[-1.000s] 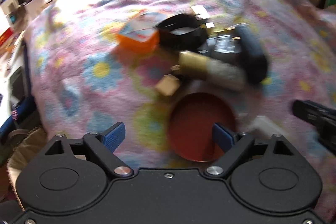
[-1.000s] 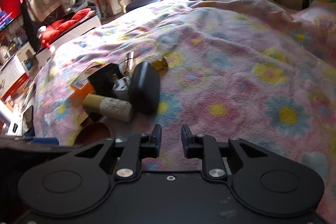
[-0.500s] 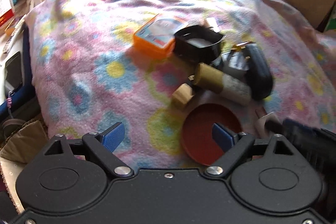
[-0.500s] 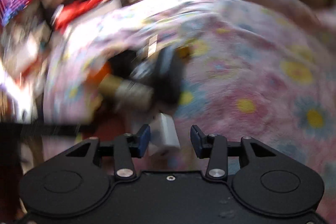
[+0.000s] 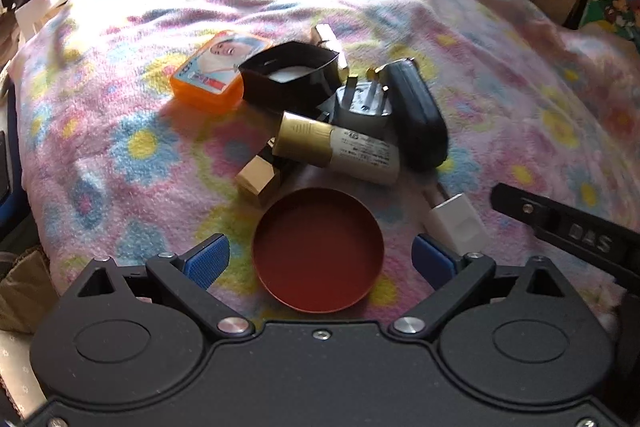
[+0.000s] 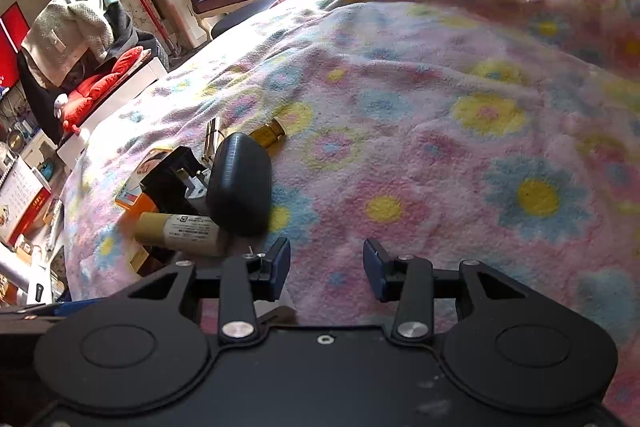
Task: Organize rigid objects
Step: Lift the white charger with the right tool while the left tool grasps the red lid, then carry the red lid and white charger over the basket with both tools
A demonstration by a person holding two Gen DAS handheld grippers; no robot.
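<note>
A round red tin (image 5: 318, 251) lies open side up on the flowered blanket (image 5: 120, 155). It sits between the blue pads (image 5: 206, 259) of my left gripper (image 5: 320, 261), whose jaws are opening and do not touch it. Just beyond it lie a gold cube (image 5: 258, 179), a gold-capped tube (image 5: 336, 147), a grey plug (image 5: 364, 103), a black oval case (image 5: 416, 119), a black square tub (image 5: 292, 75) and an orange box (image 5: 212, 71). A white adapter (image 5: 458, 223) lies beside my right gripper (image 6: 326, 267), which is open over bare blanket.
The pile shows in the right wrist view as well, with the black oval case (image 6: 240, 183) and the tube (image 6: 180, 231) left of the jaws. The blanket (image 6: 460, 147) stretches away to the right. The bed's edge drops at the left to cluttered shelves (image 6: 24, 195) and red cushions (image 6: 100, 83).
My left jaws have spread wider around the red tin. My right jaws went from shut to parted; the white adapter seen between them half a second ago now lies off to their left.
</note>
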